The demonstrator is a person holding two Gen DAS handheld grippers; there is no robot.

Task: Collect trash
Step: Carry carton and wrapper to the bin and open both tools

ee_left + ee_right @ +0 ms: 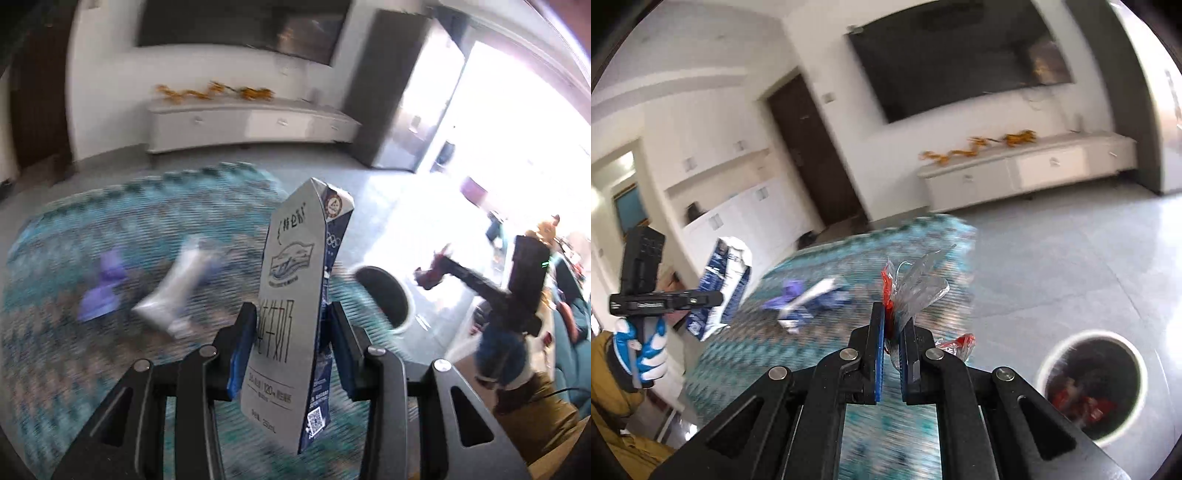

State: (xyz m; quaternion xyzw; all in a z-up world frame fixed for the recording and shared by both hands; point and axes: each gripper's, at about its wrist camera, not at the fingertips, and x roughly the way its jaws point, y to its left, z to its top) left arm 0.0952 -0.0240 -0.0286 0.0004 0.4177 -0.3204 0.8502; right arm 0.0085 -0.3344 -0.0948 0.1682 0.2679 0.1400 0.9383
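The left hand-held gripper [291, 328] pinches a milk carton [295, 310]; the right hand-held gripper [894, 332] pinches a crinkly wrapper [916, 288], both above the rug [849, 295]. The bin [1049, 365] sits off to the right, so either could drop short. Motion blur obscures the rug's remaining litter [166, 295].

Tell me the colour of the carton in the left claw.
The carton is silver-grey in front with dark blue sides, best seen from the left wrist.
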